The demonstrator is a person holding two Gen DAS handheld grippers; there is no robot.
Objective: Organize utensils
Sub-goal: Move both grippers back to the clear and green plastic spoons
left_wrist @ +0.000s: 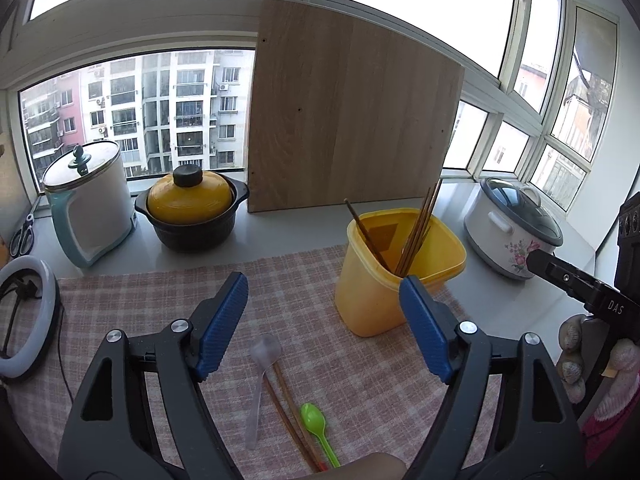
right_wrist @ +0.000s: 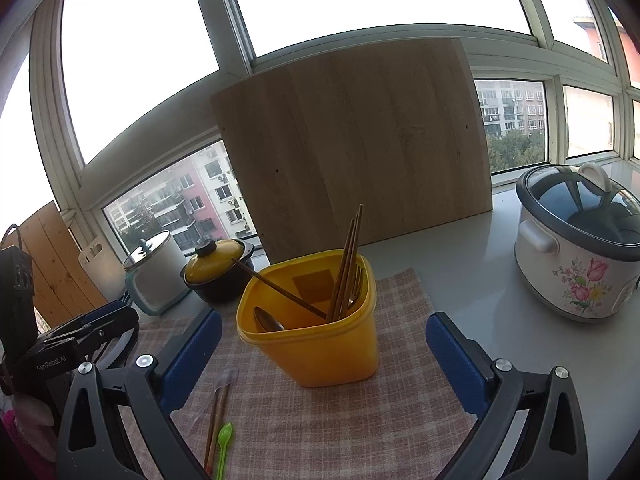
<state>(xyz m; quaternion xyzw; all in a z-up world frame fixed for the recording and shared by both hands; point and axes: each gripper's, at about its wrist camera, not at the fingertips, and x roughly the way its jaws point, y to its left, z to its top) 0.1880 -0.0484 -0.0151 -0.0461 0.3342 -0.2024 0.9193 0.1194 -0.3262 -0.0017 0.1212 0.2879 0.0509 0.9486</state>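
Both grippers hang wide open over the checked cloth (left_wrist: 168, 292), nothing between the pads of either one. The left gripper (left_wrist: 324, 316) looks down on the loose utensils lying flat on the cloth just below its fingertips: a clear plastic spoon (left_wrist: 260, 376), a pair of brown chopsticks (left_wrist: 292, 412) beside it, and a green spoon (left_wrist: 316, 424) touching the chopsticks' right side. The yellow container (left_wrist: 376, 292) stands upright just ahead and to the right, right behind the left gripper's right pad. From the right wrist, the right gripper (right_wrist: 324, 344) frames that same yellow container (right_wrist: 320, 344) between its spread fingers without touching it; inside lean several chopsticks, one slanting across, with a metal spoon (right_wrist: 268, 320) and a fork (right_wrist: 354, 288). The green spoon (right_wrist: 222, 452) and chopsticks (right_wrist: 214, 420) show at lower left. Behind, on the pale tabletop (right_wrist: 460, 256), a wooden board (right_wrist: 352, 140) leans against the window; a flowered rice cooker (right_wrist: 580, 248) sits right, a yellow-lidded pot (left_wrist: 190, 208) and a white kettle (left_wrist: 90, 200) left, a ring light (left_wrist: 24, 320) at the far left edge.
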